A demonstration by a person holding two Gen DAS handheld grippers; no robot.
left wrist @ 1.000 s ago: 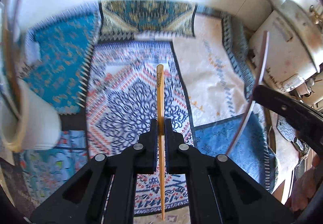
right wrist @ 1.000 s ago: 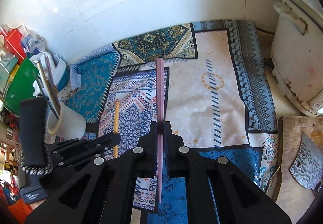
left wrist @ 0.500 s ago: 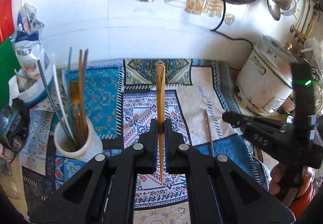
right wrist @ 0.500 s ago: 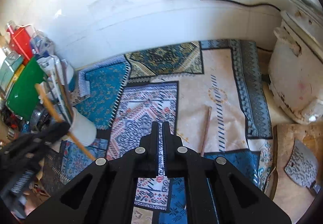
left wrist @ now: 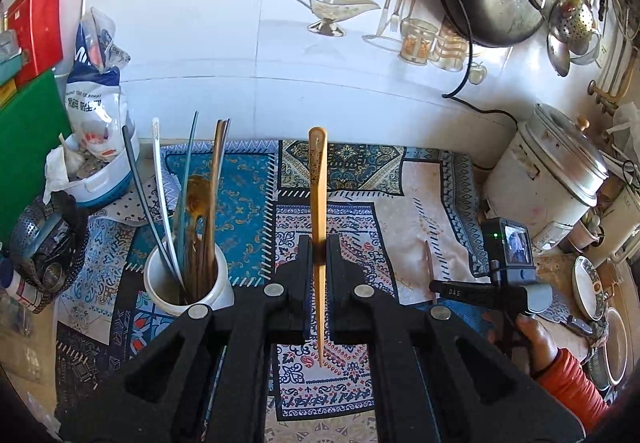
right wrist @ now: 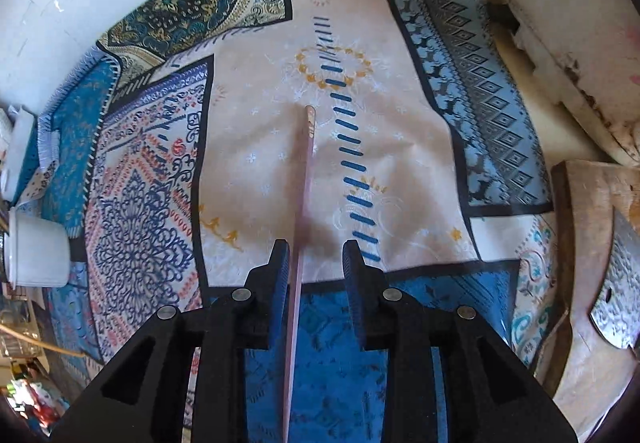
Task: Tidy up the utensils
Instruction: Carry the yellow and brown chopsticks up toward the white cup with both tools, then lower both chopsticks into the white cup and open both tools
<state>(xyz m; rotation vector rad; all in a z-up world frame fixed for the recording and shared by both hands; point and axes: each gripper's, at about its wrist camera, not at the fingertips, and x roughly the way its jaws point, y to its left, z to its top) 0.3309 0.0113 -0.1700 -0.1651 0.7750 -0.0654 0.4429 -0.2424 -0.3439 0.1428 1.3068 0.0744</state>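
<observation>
meanwhile left claw [left wrist: 319, 263] pinches yellow chopstick [left wrist: 318, 179]; right claw [right wrist: 316, 263], just opening, straddles pink chopstick [right wrist: 306, 171].

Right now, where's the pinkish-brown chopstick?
The pinkish-brown chopstick lies flat on the beige panel of the patterned mat, between the open right gripper fingers, nearer its left one; the white holder cup stands far left.

**Open cloth ahead, clutter at the sides**

Ahead of the left jaws, bare cloth [left wrist: 404, 227] is left open. To their left the way is blocked by a cup [left wrist: 188, 283] bristling with utensils [left wrist: 200, 203]; to their right, by a cooker [left wrist: 544, 179].
</observation>
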